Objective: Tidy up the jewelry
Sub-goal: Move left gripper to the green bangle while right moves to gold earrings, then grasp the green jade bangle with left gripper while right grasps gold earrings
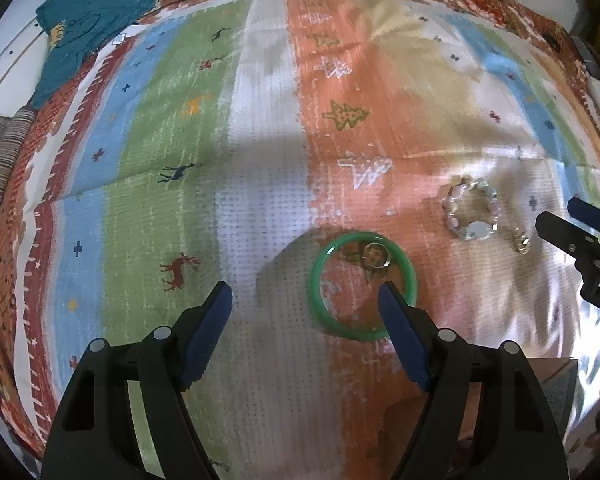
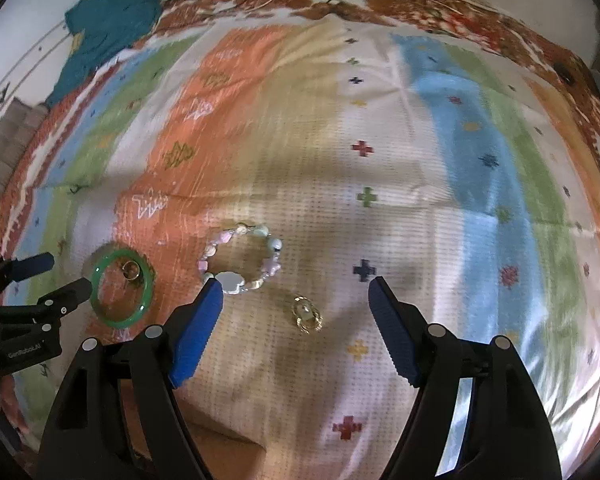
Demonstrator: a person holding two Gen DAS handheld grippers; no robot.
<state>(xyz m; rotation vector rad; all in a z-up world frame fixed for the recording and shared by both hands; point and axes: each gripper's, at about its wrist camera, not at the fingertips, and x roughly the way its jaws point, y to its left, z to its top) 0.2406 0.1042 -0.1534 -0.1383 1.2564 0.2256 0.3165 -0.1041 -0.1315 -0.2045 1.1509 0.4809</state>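
Glossy green bangle (image 1: 362,286); shiny gold-metal ring (image 2: 307,314); pastel beaded bracelet (image 2: 242,258); matt woven cloth (image 2: 380,140)

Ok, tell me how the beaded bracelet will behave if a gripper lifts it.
The beaded bracelet looks strung from separate, uneven beads, so it will probably sag and lose its loop shape, unlike the one-piece green bangle. Pinched by one bead, it may swing or slip, since the beads look smooth. It looks light; the large pale bead would likely hang lowest.
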